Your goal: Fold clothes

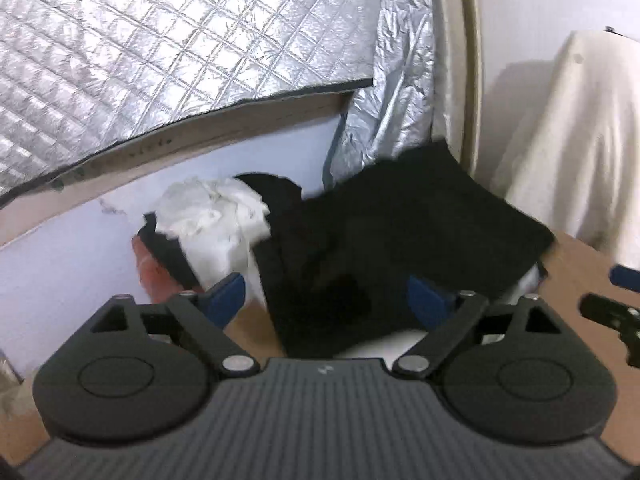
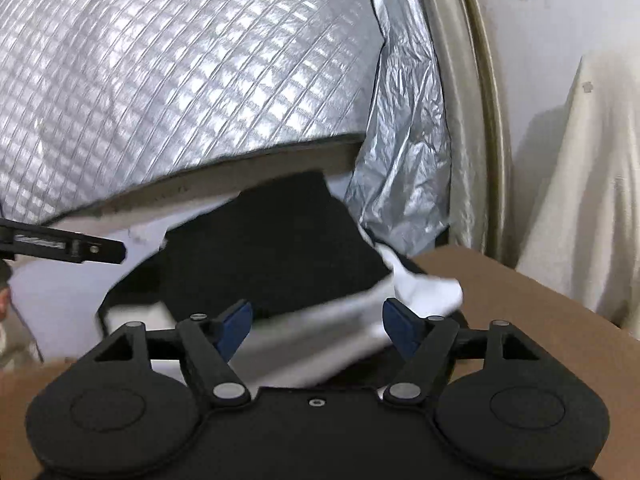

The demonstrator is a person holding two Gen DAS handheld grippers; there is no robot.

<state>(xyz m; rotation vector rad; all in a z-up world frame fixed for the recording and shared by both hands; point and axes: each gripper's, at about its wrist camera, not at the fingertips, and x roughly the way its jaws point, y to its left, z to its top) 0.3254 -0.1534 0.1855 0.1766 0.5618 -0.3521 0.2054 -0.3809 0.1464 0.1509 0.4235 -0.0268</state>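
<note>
1. The black garment [image 1: 400,232] is seen lying folded flat on a stack of white cloth [image 2: 344,320] at the back of the brown table [image 2: 520,300], just beside crumpled white clothes [image 1: 208,212].
2. The left gripper [image 1: 332,296] is held with its jaws apart, low over the near black edge; nothing is clamped.
3. The right gripper [image 2: 316,324] is likewise held with jaws apart at the stack's white edge.
4. Whether another fold is due or the pile is finished cannot be settled from these views.
5. If an edge is taken, only one layer should be pinched, and the two grippers kept level, so that the stack is not dragged askew.
</note>
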